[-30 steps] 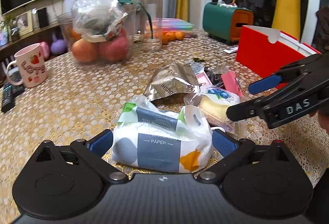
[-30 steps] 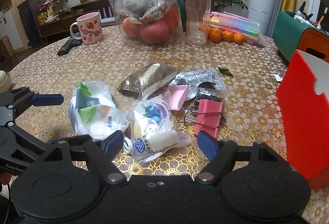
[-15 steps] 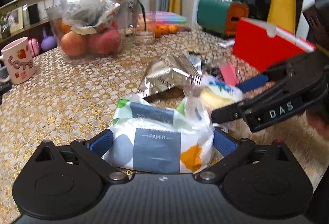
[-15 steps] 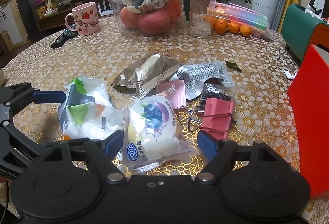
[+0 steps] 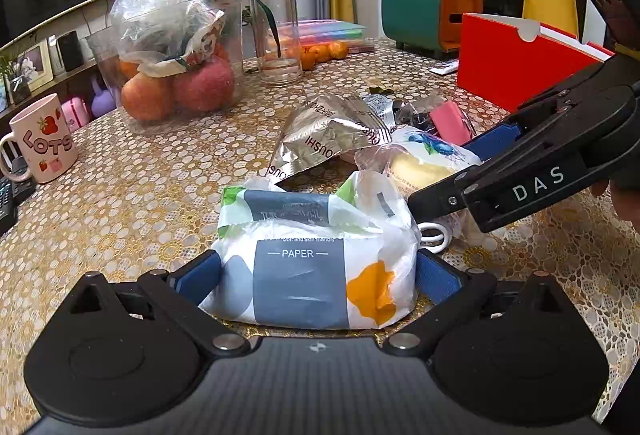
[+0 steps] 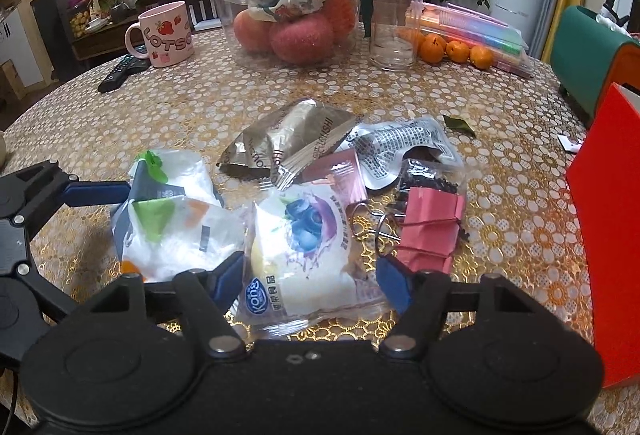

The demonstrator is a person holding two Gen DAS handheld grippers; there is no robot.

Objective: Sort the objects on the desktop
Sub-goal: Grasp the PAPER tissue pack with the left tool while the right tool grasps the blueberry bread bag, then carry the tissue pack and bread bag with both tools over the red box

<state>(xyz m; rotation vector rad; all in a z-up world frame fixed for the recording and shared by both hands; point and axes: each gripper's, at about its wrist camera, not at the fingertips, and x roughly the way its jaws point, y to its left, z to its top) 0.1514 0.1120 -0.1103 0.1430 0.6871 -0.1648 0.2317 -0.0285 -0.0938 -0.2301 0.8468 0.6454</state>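
Both grippers are down low near the tabletop, side by side and angled toward each other. The left gripper [image 5: 316, 271] has its blue pads spread wide, one at about 8 o'clock and one at 4 o'clock of its own view, with a gap between them. The right gripper [image 6: 310, 279] is spread apart too, pads out at roughly 7 and 5 o'clock. From the left camera the right one comes in from 3 o'clock, "DAS" printed on its arm. A bit of the person's right hand [image 5: 624, 195] shows behind it.
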